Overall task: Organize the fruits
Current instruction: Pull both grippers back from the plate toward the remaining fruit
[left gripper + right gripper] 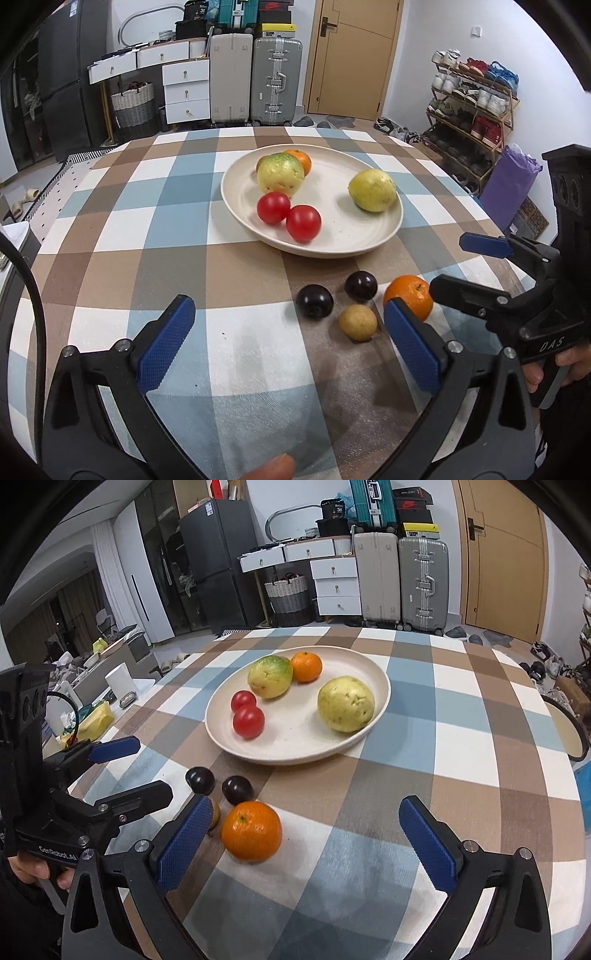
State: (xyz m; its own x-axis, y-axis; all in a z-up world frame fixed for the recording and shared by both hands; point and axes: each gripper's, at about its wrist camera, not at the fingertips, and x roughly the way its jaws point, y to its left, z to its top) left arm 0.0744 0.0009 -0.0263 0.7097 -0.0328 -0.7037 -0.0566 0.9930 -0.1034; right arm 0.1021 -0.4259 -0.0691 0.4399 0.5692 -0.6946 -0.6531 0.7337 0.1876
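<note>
Checked tablecloth (110,229) over table, suitcases behind | left gripper (288,350) spread wide, empty, above near edge | right gripper (303,845) spread wide, empty; orange (252,830) just beside its left pad, untouched | plate (343,236) mid-table holds five fruits | bare cloth toward left and right edges

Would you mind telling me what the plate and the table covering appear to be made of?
Plate: likely matte ceramic or a plastic composite; cream, faintly speckled, no glare. Table covering: probably woven cloth; checked in blue, brown and white, with a fine grainy texture.
</note>
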